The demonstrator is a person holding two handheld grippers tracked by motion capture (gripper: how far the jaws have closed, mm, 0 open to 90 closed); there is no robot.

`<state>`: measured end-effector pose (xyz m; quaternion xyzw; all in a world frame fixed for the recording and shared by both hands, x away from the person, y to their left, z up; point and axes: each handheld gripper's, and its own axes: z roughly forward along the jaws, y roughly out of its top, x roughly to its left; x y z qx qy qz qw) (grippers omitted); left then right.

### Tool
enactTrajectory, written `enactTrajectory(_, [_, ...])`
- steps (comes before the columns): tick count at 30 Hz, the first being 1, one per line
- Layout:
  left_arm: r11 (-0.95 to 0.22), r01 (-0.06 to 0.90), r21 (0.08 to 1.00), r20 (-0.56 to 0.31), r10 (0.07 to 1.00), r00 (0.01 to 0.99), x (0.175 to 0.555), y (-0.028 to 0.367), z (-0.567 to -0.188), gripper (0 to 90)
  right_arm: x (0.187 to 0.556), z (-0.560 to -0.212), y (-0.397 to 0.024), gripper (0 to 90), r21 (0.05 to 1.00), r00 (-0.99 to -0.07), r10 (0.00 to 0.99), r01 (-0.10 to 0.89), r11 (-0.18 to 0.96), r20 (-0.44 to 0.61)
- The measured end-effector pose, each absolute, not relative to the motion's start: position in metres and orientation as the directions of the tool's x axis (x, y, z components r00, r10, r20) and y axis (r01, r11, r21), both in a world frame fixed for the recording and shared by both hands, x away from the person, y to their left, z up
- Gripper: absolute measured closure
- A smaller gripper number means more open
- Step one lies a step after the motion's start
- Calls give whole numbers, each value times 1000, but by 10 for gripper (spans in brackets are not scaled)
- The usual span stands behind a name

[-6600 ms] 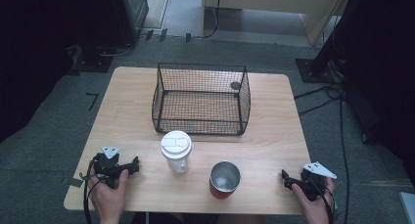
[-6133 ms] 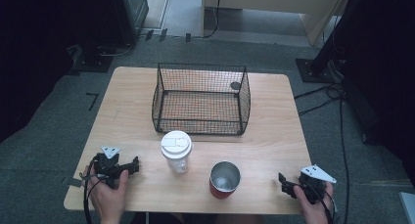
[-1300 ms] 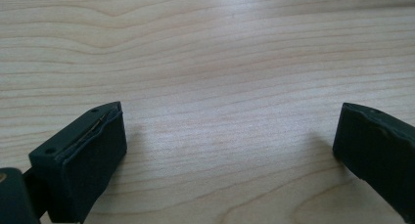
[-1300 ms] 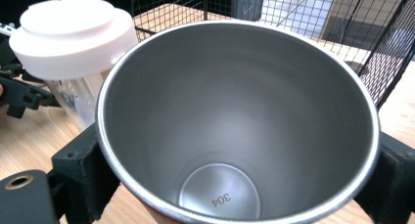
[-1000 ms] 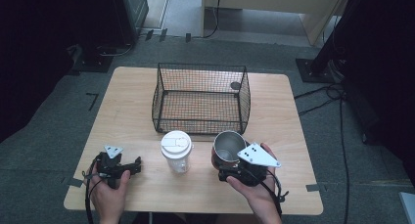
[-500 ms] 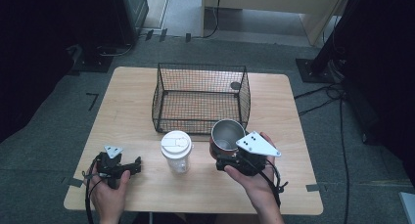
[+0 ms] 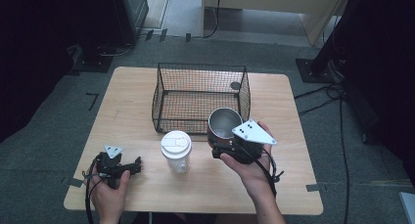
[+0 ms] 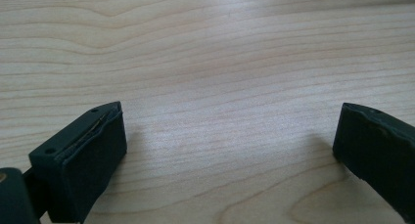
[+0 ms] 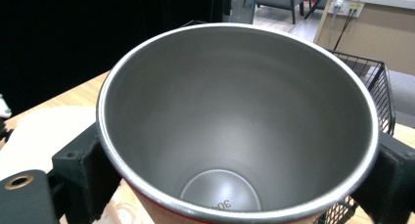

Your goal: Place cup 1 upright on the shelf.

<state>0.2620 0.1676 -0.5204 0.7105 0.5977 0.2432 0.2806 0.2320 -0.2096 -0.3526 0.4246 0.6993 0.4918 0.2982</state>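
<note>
the right claw point(image 7: 220, 148) is clamped on the steel cup point(image 7: 224, 123), its jaws pressing the outer wall on opposite sides just below the rim. the cup is off the bench point(image 7: 132, 111), beside the near right corner of the wire basket point(image 7: 200, 99), close to its front wall. the left claw point(image 7: 134, 164) rests on the bench with jaws apart and nothing between them.

risks, as judged from this position:
- the wall is smooth metal, so the cup could slip or rotate in the grip if the hand tilts sharply.
- the base could catch the basket's top wire if carried across too low.
- a swing to the left could knock over the lidded paper cup point(image 7: 176, 150).

orientation: the cup's long axis runs base to mouth, near vertical, mouth upward and leaning slightly toward the person.
</note>
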Motion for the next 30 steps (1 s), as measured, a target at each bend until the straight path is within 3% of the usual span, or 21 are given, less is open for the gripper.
enactTrajectory(30, [-128, 713, 690, 10, 986, 167, 262, 168, -520, 1, 291, -347, -197, 76, 956, -385, 923, 272, 106, 8])
